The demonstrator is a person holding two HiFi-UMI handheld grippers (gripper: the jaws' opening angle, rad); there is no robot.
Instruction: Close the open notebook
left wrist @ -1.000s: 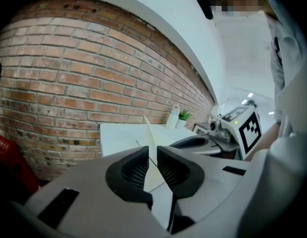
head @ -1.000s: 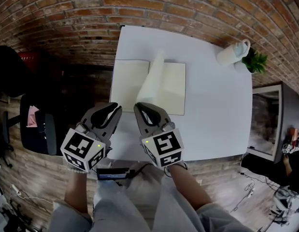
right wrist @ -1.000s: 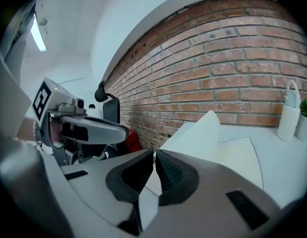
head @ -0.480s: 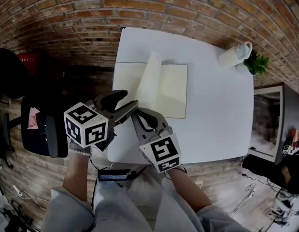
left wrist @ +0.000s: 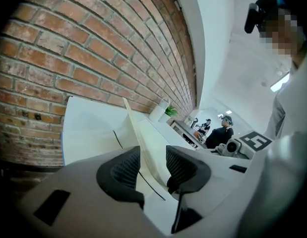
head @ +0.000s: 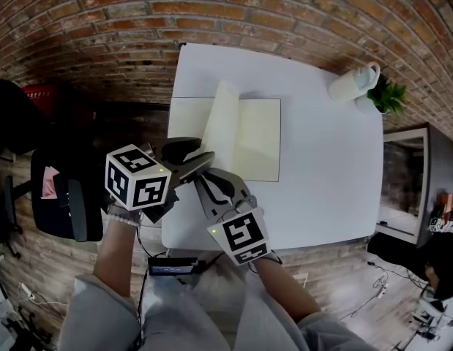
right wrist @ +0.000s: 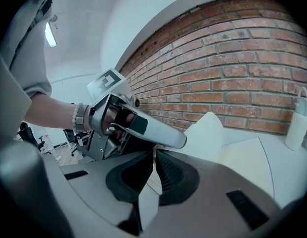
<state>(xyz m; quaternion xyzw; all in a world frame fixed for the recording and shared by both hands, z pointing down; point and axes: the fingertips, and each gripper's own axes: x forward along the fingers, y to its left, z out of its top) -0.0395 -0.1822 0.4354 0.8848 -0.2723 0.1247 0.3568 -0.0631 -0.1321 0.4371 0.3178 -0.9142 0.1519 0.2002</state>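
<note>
— Since the list begins at the tools, what goes down for the left one?

— Item one, my left gripper: grey, two-jaw, black ribbed pads. The jaws stand apart and have just been closing in a little. The near edge of the raised leaf shows in the gap; neither pad presses on it.

— And the right?

— Item two, my right gripper: same make, jaws closed together. The leaf's lower corner runs down to their tips; whether it is pinched there I cannot tell. The left gripper's upper jaw crosses just above and ahead of them.

— The task's piece?

— Item three, open cream-paged notebook: lies on the white rectangular table, toward its left side, just ahead of both grippers. The left and right pages lie flat; the one leaf stands tilted up from the spine, between them.

— Surroundings?

— Item four, white handled bottle: far right corner of the table, well apart from the notebook. Item five, small green plant: just beside the bottle. Item six, red brick wall: behind the table's far edge.
</note>
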